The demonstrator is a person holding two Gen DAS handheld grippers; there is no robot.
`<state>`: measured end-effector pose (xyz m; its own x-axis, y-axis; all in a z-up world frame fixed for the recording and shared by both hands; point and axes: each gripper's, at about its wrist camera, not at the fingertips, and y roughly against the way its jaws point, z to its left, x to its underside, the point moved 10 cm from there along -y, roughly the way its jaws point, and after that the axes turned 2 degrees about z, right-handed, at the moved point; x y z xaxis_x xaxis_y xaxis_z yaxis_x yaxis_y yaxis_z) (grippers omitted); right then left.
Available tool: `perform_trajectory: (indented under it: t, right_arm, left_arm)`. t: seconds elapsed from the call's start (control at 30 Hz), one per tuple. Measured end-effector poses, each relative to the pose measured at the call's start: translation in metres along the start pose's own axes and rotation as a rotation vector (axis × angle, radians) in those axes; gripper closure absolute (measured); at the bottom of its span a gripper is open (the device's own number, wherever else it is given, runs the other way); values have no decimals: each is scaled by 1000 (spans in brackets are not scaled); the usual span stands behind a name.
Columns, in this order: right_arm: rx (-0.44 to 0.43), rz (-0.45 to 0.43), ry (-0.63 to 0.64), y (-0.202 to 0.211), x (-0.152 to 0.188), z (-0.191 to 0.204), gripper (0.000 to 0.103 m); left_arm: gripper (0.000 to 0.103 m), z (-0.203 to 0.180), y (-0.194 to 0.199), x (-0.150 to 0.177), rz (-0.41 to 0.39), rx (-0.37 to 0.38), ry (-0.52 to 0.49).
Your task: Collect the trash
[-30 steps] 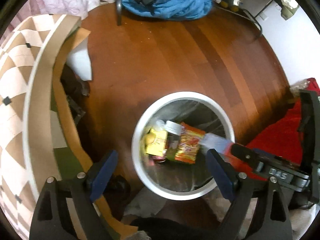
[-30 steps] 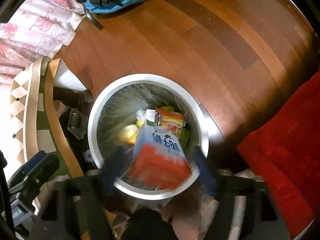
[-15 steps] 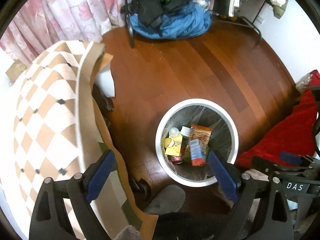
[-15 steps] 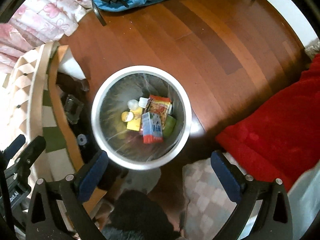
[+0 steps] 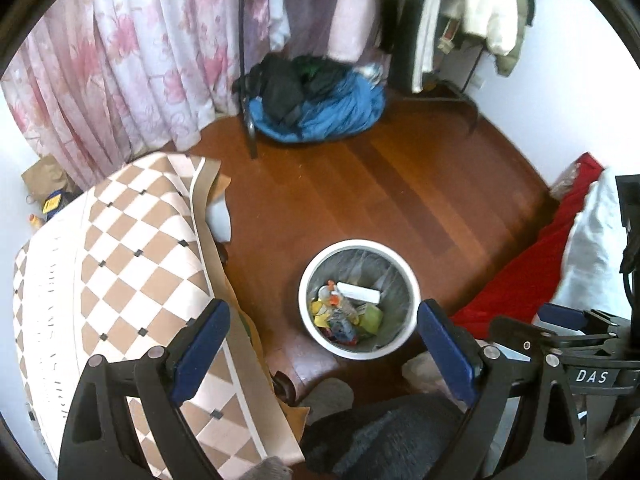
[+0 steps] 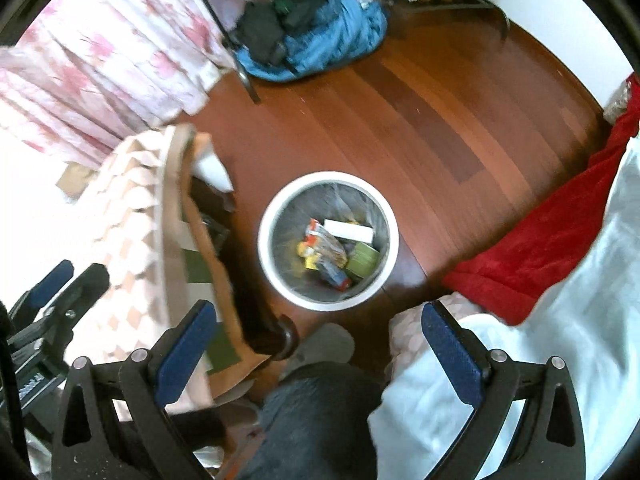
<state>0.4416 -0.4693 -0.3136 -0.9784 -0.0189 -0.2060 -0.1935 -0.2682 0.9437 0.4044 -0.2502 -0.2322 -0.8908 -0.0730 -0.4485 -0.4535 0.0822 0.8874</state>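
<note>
A round white trash bin (image 5: 411,312) (image 6: 272,268) stands on the wooden floor, lined with a clear bag. Inside lie several pieces of trash: a white box (image 5: 359,292) (image 6: 349,230), a green carton (image 5: 371,317) (image 6: 363,259), colourful wrappers and a blue-and-red carton (image 6: 334,270). My left gripper (image 5: 322,340) is open and empty, high above the bin. My right gripper (image 6: 316,344) is open and empty, also high above the bin. The right gripper also shows at the right edge of the left wrist view (image 5: 560,316).
A table with a checkered cloth (image 5: 120,264) (image 6: 132,200) stands left of the bin. A red blanket (image 5: 516,280) (image 6: 560,224) and white bedding (image 6: 520,360) lie at the right. A blue pile of clothes (image 5: 328,116) and a clothes rack stand at the back by pink curtains.
The blue-and-red carton dropped from my right gripper into the bin. Both grippers rose well above the bin, so more of the room shows.
</note>
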Motion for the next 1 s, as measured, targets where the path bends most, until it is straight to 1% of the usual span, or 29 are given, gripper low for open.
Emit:
perform_trajectory:
  t: [0.13,0.33,0.5,0.73,1.0]
  right_arm:
    - [-50,-50,26,52,13,20,0]
    - [-109,-88,60,106,33,43,0]
    - [-149,-123,87,142,49,59,0]
    - [-182,-150,127,174,64,78,0]
    - [-197,-151,158,189,75,89,0]
  left_arm:
    - [8,-2,38,3,-27,47,-4]
    - [7,-1,87,9,-63,109,4]
    - [7,3,120,13,-93,141,3]
    - [7,9,151,19,-123,172,7]
    - [7,9,162,29,-120,196,9]
